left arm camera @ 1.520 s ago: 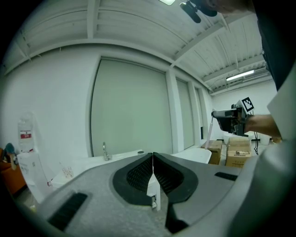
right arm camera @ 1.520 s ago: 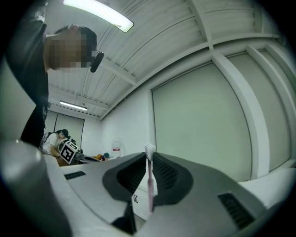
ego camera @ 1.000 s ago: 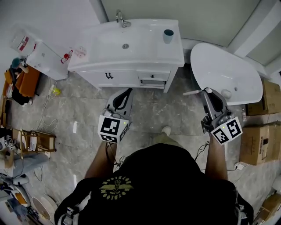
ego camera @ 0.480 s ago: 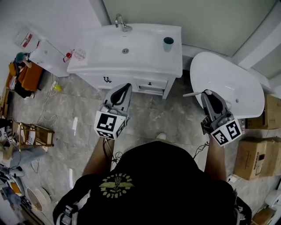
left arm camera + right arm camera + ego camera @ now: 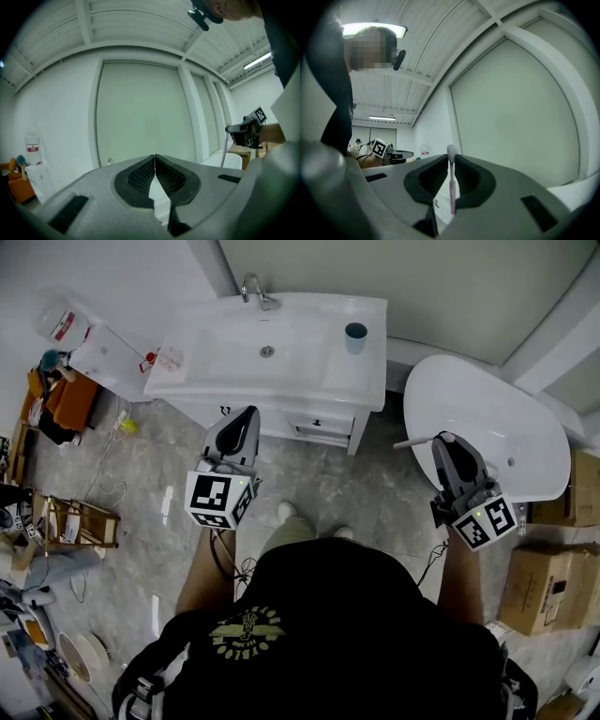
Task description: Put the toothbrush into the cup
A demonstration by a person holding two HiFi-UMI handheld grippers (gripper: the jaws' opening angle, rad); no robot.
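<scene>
A teal cup [image 5: 355, 337] stands at the right rear corner of the white washbasin top [image 5: 300, 352]. In my right gripper [image 5: 441, 438] is a pink toothbrush [image 5: 411, 441], which sticks out to the left, over the floor in front of the vanity and well short of the cup. In the right gripper view the toothbrush [image 5: 451, 187] stands upright between the shut pads, its bristle head above them. My left gripper [image 5: 247, 414] hangs shut and empty before the vanity's front edge. The left gripper view has its pads [image 5: 143, 176] meeting at the tips.
A faucet [image 5: 253, 287] sits at the basin's back. Vanity drawers [image 5: 323, 423] face me. A white oval tub [image 5: 487, 423] lies right, cardboard boxes [image 5: 539, 587] beyond it. A white appliance [image 5: 103, 357], a wooden rack [image 5: 80, 526] and clutter fill the left.
The person has stepped toward the vanity. The left gripper moved up and left, closer to the vanity front. The right gripper kept its hold on the toothbrush and barely shifted.
</scene>
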